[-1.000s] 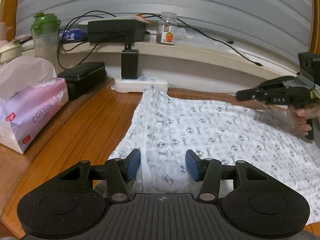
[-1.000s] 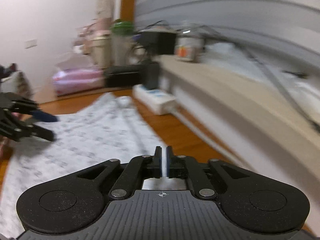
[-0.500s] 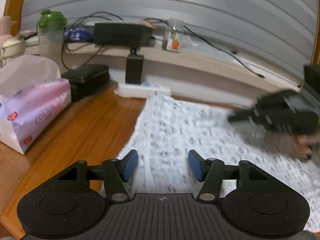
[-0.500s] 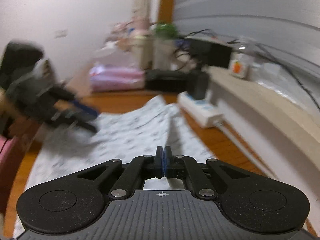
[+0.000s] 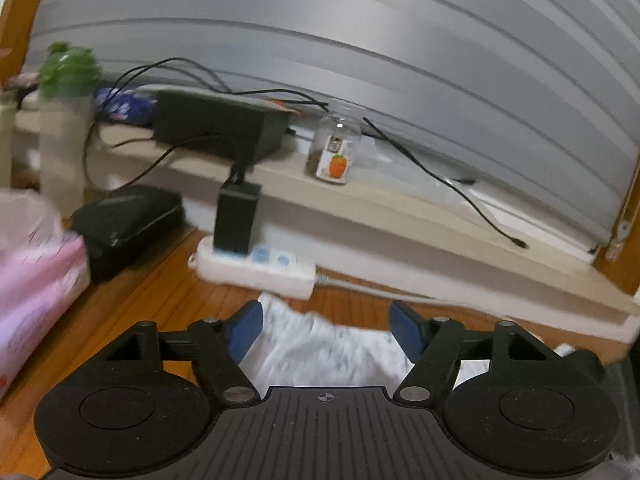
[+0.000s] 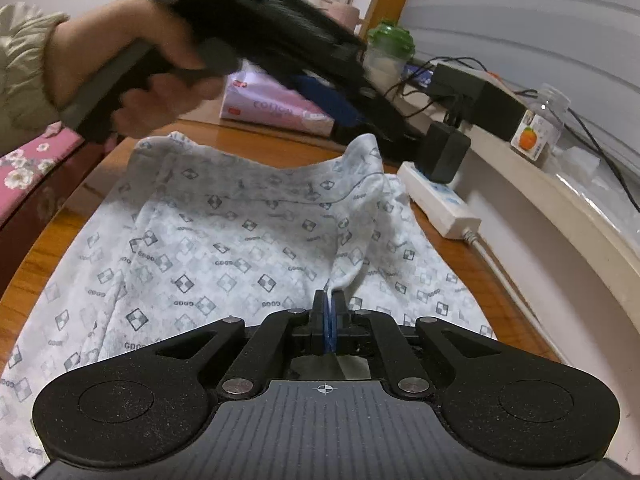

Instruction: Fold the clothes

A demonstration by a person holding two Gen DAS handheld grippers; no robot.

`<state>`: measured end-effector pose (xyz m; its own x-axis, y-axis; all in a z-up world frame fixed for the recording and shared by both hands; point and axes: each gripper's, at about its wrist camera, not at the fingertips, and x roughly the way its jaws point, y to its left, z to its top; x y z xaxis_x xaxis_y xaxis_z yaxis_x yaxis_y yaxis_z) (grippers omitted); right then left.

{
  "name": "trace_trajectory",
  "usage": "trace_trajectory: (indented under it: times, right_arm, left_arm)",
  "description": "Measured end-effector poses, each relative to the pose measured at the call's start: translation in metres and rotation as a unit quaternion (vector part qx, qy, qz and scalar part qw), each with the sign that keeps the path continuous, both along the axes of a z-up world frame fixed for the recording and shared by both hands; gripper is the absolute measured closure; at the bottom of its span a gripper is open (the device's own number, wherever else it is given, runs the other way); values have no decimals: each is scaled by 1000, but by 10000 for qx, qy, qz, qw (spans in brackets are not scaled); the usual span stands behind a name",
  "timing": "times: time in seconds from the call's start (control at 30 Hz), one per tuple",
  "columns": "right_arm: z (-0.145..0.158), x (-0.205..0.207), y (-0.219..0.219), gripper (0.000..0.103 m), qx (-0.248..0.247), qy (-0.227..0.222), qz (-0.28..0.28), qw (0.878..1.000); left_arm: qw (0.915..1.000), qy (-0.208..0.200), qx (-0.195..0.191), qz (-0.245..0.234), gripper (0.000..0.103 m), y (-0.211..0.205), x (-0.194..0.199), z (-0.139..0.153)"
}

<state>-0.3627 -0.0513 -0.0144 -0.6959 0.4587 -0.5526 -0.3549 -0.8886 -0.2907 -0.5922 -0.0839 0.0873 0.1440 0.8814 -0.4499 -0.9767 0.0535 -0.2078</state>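
Note:
A white garment with a grey diamond print (image 6: 224,248) lies spread on the wooden table (image 6: 44,240). My right gripper (image 6: 330,312) is shut on a raised fold of the garment near its right side. My left gripper (image 5: 326,326) is open, its blue pads wide apart, above the garment's far end (image 5: 320,352). In the right wrist view the left gripper (image 6: 348,116) hangs over the far end, where a point of cloth stands up just below its fingers; whether they touch it I cannot tell.
A white power strip (image 5: 256,268) with a black adapter lies at the wall. A ledge holds a black box (image 5: 220,128), cables and a small jar (image 5: 336,152). A pink tissue pack (image 6: 276,108), a black case (image 5: 128,224) and a green-lidded bottle (image 5: 66,120) stand at the left.
My left gripper moved forward to the garment's far end by the power strip, still open. My right gripper swung round over the garment and now pinches a fold of it.

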Motion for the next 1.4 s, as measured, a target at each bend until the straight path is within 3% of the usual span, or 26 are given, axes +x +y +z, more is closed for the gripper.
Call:
trace_trajectory:
  times: [0.07,0.1,0.13,0.23,0.5,0.53,0.77,0.87,0.93,1.0,1.07,1.13,1.27,1.33,1.4]
  right_arm:
    - [0,1,0,98,6,6,1,10000]
    - [0,0,0,98,29,-2,-1,10000]
    - [0,0,-1,98,54,-10,-3,10000]
    - [-1,0,-5,98,197,-54,2,9998]
    - [-1,1,-7,98,257,-59,2,9997]
    - [-1,1,-7,98,264,-45,-4,9996]
    - [12,9,5,101,465,238,-322,9981]
    - [23,9,22,101,511,372,-621,9961]
    - [33,10,39,96,459,589,-1014,9920]
    - [43,20,52,82,266,745,-1385,9872]
    - [46,49,54,62,99,745,-1549,9851]
    - [49,78,55,59,-68,744,-1713,9824]
    - [50,136,56,59,-397,653,-2021,9764]
    - [45,165,55,59,-623,516,-2184,9725]
    - [39,190,54,59,-856,512,-2351,9668]
  left_arm:
    - [9987,481,-172,35,39,12,12,-6]
    - [9980,575,-248,20,55,13,13,-10]
    - [9976,612,-313,-20,65,13,13,-15]
    - [9972,645,-371,-105,79,2,7,-27]
    - [9982,525,-209,-208,83,-43,-7,-31]
    - [9983,499,-199,-206,87,-47,-8,-32]
    - [9994,304,38,-132,92,-35,-14,-17]
    - [9994,335,67,39,92,-7,-16,-4]
    - [9988,374,-171,280,89,15,-18,-2]
    - [9973,478,-240,512,86,23,-17,-1]
    - [9972,503,-159,525,74,20,-12,1]
    - [9979,566,-73,312,64,13,0,0]
    - [9961,828,-56,-288,58,6,36,-8]
    - [9947,850,-112,-564,47,8,53,-13]
    - [9923,869,-144,-865,46,11,71,-18]
